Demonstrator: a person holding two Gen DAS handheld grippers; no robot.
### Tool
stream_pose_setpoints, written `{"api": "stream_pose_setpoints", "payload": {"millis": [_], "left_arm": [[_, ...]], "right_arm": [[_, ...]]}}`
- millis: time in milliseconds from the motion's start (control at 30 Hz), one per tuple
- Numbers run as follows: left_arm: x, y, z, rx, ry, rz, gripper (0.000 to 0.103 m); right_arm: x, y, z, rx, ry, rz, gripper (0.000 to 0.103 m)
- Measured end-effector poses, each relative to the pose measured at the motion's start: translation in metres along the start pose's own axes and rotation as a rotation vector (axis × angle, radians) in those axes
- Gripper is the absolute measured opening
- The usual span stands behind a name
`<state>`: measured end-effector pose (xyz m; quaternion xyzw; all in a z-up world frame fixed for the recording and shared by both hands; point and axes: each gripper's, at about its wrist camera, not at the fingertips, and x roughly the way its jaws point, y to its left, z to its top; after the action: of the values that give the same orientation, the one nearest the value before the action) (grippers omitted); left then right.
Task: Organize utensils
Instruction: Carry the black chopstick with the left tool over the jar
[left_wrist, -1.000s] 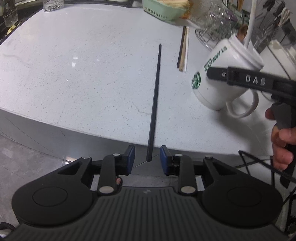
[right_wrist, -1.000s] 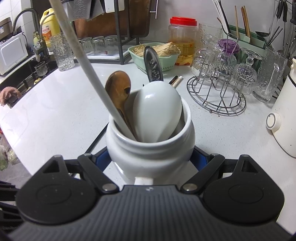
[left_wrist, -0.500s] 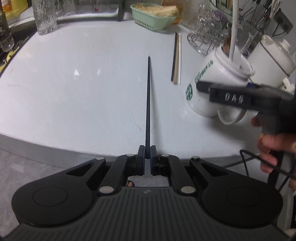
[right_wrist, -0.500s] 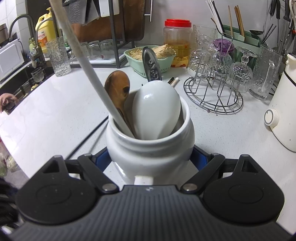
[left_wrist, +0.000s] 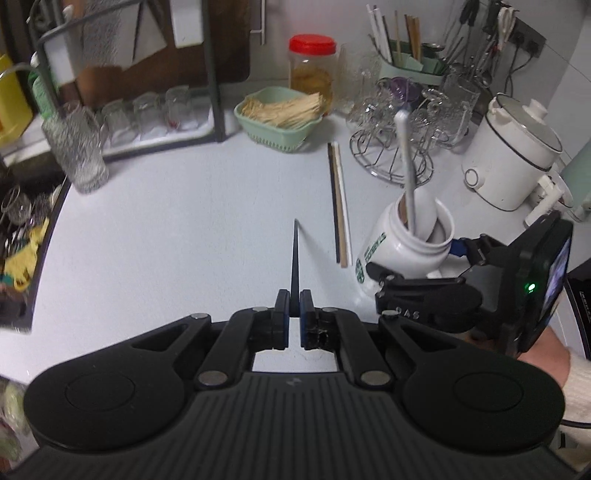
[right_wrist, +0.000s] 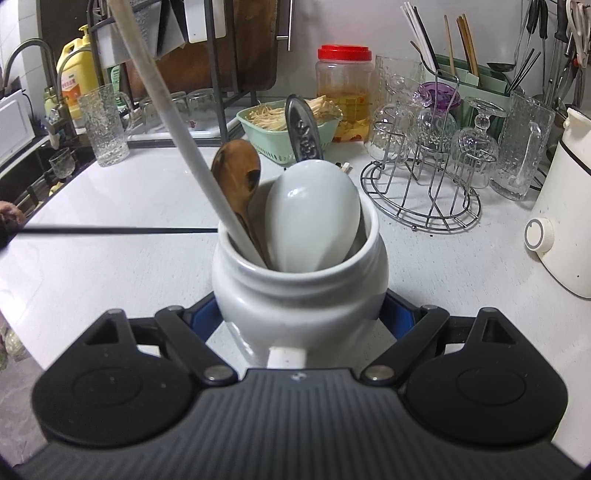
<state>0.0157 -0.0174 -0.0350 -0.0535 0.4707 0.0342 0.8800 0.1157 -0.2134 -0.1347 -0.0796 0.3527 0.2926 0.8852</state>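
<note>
My left gripper (left_wrist: 294, 308) is shut on a black chopstick (left_wrist: 295, 258), held above the white counter and pointing away. It shows in the right wrist view (right_wrist: 122, 231) as a thin black line coming from the left, its tip near the mug's rim. My right gripper (right_wrist: 301, 317) is shut on a white Starbucks mug (right_wrist: 299, 295), tilted, also seen in the left wrist view (left_wrist: 402, 247). The mug holds a white ladle (right_wrist: 312, 214), a wooden spoon (right_wrist: 236, 177), a metal handle (right_wrist: 301, 133) and a long white utensil (right_wrist: 177, 122).
A dark and a white chopstick (left_wrist: 339, 199) lie together on the counter. Behind stand a green basket (left_wrist: 280, 122), a red-lidded jar (left_wrist: 312, 74), a wire rack of glasses (left_wrist: 399, 147), a white cooker (left_wrist: 513, 162), a glass mug (left_wrist: 79, 155) and a dish rack (left_wrist: 147, 74).
My left gripper closed on the black chopstick and lifted it off the counter, swinging up toward the mug. The right gripper kept holding the mug, nearly still.
</note>
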Motion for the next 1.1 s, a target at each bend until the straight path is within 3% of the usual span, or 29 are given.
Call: {"api": "stream_pose_setpoints", "payload": {"millis": [433, 867, 1100], "left_arm": [[-0.035, -0.006, 0.063, 0.171, -0.012, -0.053, 0.006], [-0.057, -0.029, 0.086, 0.256, -0.033, -0.097, 0.006], [-0.109, -0.06, 0.111, 0.345, -0.076, -0.117, 0.006]], "right_arm": [[0.005, 0.002, 0.002, -0.006, -0.016, -0.001, 0.091], [0.005, 0.002, 0.001, -0.01, -0.023, 0.003, 0.091], [0.005, 0.002, 0.003, -0.014, -0.012, 0.005, 0.091]]}}
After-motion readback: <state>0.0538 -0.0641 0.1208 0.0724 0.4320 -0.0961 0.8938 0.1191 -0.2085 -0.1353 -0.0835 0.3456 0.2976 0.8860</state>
